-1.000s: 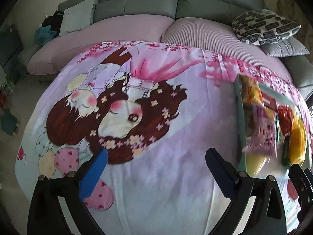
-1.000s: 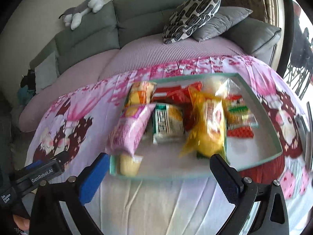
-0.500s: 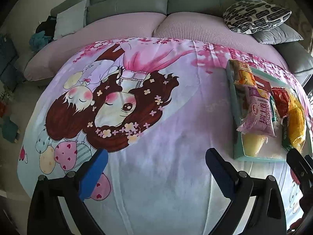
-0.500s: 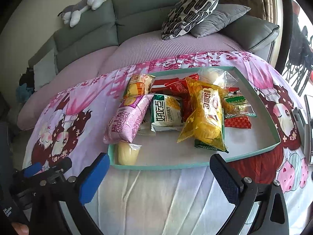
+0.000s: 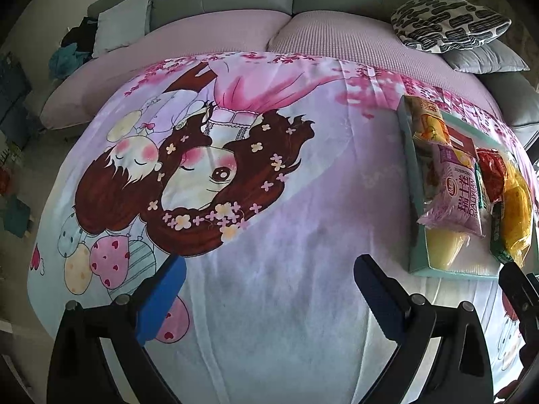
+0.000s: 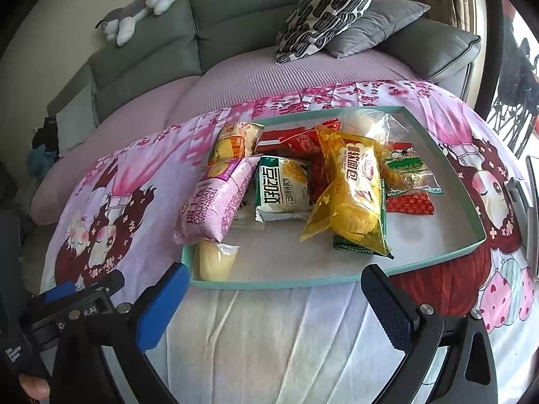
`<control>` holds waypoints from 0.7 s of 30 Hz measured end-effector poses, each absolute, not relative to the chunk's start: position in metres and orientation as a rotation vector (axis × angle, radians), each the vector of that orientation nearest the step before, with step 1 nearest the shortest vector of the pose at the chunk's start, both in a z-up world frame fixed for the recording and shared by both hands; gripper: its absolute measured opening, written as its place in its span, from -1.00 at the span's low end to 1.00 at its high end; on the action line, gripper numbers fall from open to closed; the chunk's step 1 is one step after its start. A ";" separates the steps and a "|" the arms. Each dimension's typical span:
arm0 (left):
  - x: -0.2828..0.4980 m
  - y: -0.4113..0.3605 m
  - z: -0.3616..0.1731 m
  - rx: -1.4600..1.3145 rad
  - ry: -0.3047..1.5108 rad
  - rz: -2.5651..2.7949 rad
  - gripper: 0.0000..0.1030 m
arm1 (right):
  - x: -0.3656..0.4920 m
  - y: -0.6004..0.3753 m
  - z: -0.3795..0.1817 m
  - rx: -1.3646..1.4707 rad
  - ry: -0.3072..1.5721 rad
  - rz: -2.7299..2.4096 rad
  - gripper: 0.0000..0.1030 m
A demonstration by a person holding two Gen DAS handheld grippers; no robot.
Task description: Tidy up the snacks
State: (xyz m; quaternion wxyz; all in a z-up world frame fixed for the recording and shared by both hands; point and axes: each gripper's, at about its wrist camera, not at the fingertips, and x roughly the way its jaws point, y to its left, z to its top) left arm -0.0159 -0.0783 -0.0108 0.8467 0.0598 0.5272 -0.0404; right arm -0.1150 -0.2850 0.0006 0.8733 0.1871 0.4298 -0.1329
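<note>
Left gripper (image 5: 269,279): padded blue fingers spread, empty, over the smooth printed cloth (image 5: 303,175). Shallow teal tray (image 6: 337,277) lies on the cloth. Left edge: pink crinkled packet (image 6: 212,205) overhanging the rim; centre: white-green pouch (image 6: 283,188), glossy yellow bag (image 6: 353,192). Right gripper (image 6: 273,294): fingers spread, empty, near the tray's front rim.

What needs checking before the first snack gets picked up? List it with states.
1. Right gripper open and empty: ok.
2. Left gripper open and empty: ok.
3. Right gripper lined up with the tray: ok, near rim just ahead of its fingertips.
4. Yellow bread pack free to lift: ok, it lies on top.
5. Pink roll pack inside the tray: not ok, it overhangs the left rim.
6. Where the sorted snacks go: cannot tell, the left gripper faces only the cartoon blanket.
</note>
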 end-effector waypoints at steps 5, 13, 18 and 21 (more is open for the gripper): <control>-0.017 -0.080 -0.010 0.125 1.111 -0.093 0.94 | -0.114 -0.284 -0.002 0.392 0.911 -0.272 1.00; -0.017 -0.080 -0.011 0.122 1.115 -0.107 0.94 | -0.112 -0.282 -0.003 0.387 0.922 -0.269 1.00; -0.017 -0.079 -0.012 0.110 1.123 -0.110 0.94 | -0.112 -0.282 -0.003 0.387 0.923 -0.269 1.00; -0.016 -0.079 -0.012 0.102 1.128 -0.112 0.94 | -0.112 -0.282 -0.004 0.387 0.925 -0.269 1.00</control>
